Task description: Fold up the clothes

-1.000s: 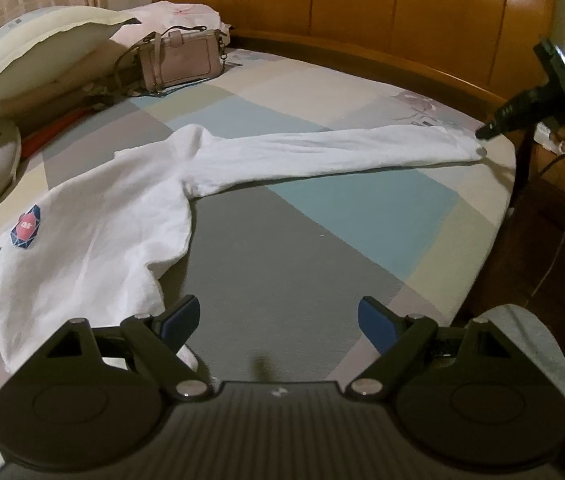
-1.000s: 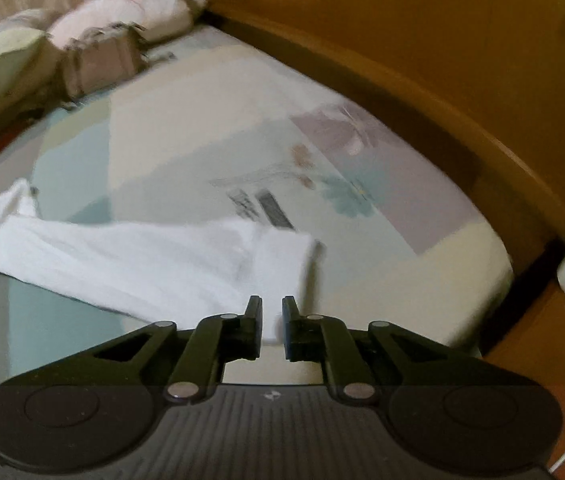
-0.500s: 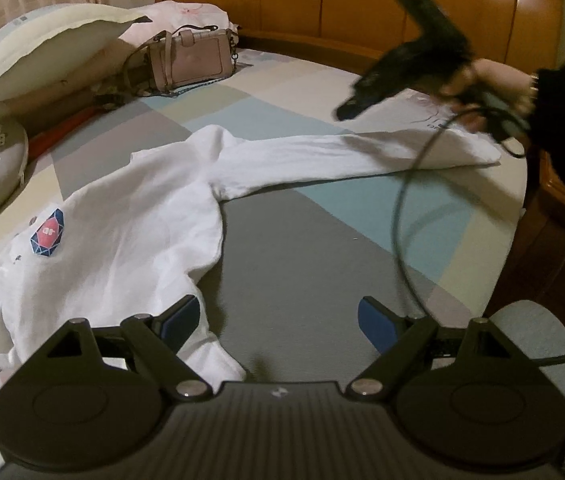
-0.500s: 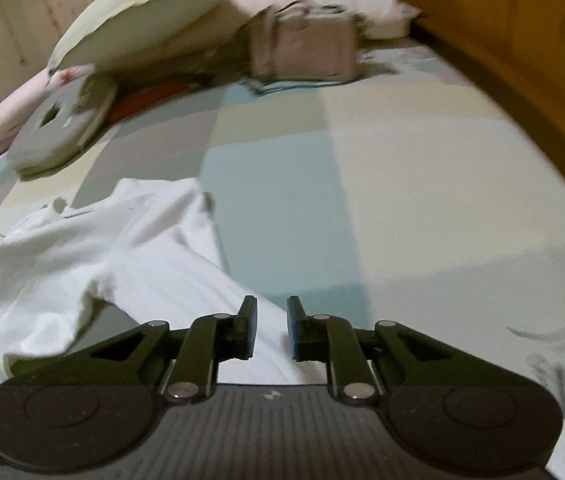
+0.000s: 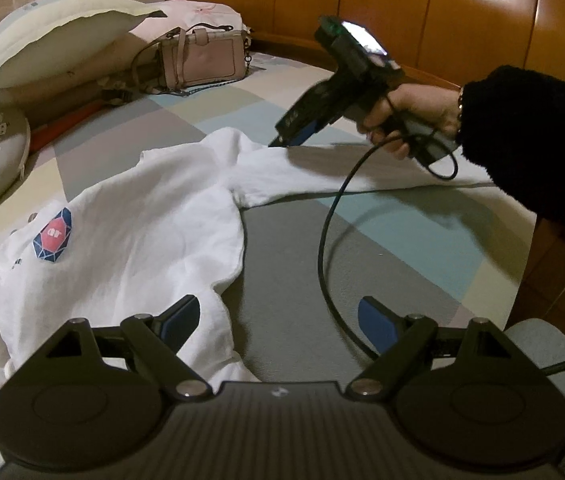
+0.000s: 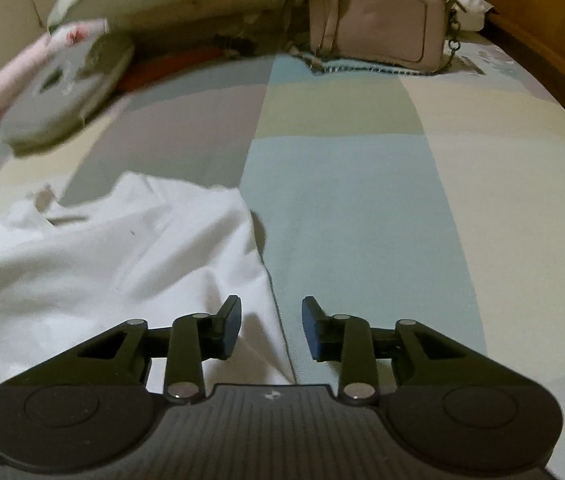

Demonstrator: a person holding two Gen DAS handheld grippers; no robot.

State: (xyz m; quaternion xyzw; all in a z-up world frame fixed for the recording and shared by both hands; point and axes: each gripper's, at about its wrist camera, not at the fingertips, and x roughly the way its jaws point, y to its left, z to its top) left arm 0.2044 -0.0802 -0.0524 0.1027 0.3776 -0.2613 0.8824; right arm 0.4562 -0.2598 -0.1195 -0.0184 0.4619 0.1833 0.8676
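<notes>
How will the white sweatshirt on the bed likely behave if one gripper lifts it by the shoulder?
The white sweatshirt is probably floppy: it lies wrinkled and flat on the bed, so it should sag and drape. Its long sleeve would likely trail behind. It looks soft, not fragile or slippery.

I am working in a home bedroom. My left camera looks across a bed (image 5: 382, 240) made up with a patchwork sheet in grey, pale blue and cream blocks. A curved, glossy wooden headboard (image 5: 422, 12) closes the view from 12 to 2 o'clock. Pillows (image 5: 54, 36) pile up at 10 o'clock, with a pink handbag (image 5: 202, 58) beside them at 11.
</notes>
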